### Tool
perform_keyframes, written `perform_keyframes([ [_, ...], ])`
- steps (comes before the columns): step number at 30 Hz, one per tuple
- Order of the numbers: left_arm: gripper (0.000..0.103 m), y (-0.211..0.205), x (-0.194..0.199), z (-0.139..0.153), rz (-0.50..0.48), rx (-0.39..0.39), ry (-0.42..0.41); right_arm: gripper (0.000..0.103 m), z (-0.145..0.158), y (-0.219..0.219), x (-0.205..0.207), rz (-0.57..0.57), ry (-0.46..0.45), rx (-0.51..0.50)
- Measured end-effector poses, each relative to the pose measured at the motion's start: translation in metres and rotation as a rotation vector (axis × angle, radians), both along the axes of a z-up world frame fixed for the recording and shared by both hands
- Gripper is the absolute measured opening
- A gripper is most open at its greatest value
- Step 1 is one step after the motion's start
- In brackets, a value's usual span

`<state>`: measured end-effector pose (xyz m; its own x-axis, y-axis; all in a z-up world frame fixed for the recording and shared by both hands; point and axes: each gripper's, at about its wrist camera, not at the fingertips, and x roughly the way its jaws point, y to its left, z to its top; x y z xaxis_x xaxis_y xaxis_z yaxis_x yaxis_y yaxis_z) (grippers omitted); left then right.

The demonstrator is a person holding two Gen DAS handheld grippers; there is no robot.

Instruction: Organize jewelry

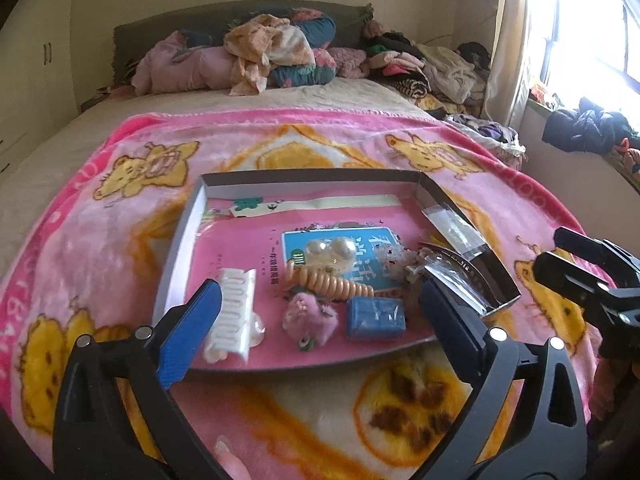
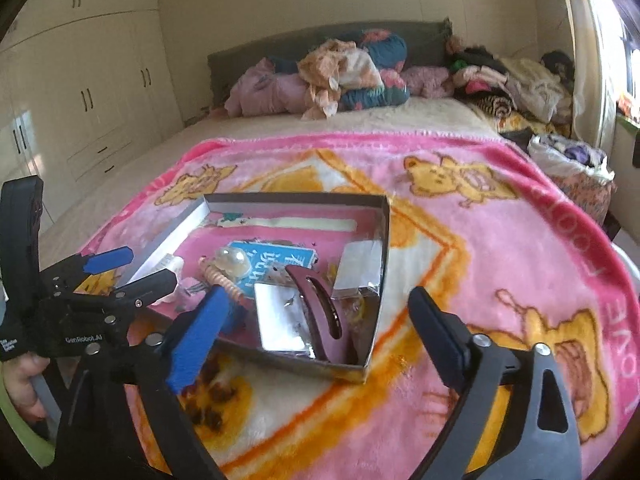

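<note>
Your pink blanket (image 1: pixel 280 140) covers the bed (image 1: pixel 60 140); on it sits the shallow box (image 2: pixel 380 240) holding the jewelry (image 1: pixel 340 256). Your left gripper (image 1: pixel 320 320) and right gripper (image 2: pixel 320 328) both have jaws spread wide, gripping nothing.

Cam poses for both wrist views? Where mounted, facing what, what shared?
Left wrist: on the left gripper, facing down the bed at the tray; its open fingers, a fingertip and the right gripper show.
Right wrist: on the right gripper, same heading from further right; open fingers, left gripper and a hand show.
Shared: tray, pink blanket, pearl baubles.
</note>
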<state>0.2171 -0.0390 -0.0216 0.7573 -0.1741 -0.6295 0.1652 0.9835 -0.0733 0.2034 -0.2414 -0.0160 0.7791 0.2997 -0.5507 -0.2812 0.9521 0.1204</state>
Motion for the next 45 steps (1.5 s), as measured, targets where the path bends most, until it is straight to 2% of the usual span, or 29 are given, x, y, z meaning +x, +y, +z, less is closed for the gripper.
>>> perform_keyframes([
  [2,0.091,0.003,-0.006,0.003,0.01,-0.002,-0.005,0.095,0.004,0.003,-0.012,-0.001,-0.032,-0.003],
  [6,0.091,0.011,-0.022,0.007,0.025,-0.011,-0.018,0.096,0.01,0.01,-0.033,0.005,-0.079,-0.018],
  [18,0.091,0.024,-0.069,0.015,0.038,-0.008,-0.084,0.096,0.004,0.018,-0.078,0.0,-0.128,-0.042],
  [34,0.091,0.024,-0.111,0.001,0.088,-0.004,-0.139,0.096,-0.022,0.016,-0.121,-0.072,-0.196,-0.023],
  [39,0.091,0.02,-0.12,-0.005,0.118,0.008,-0.168,0.096,-0.029,0.012,-0.135,-0.085,-0.239,-0.033],
  [45,0.091,0.016,-0.127,-0.012,0.109,0.016,-0.2,0.096,-0.036,0.004,-0.146,-0.096,-0.301,-0.016],
])
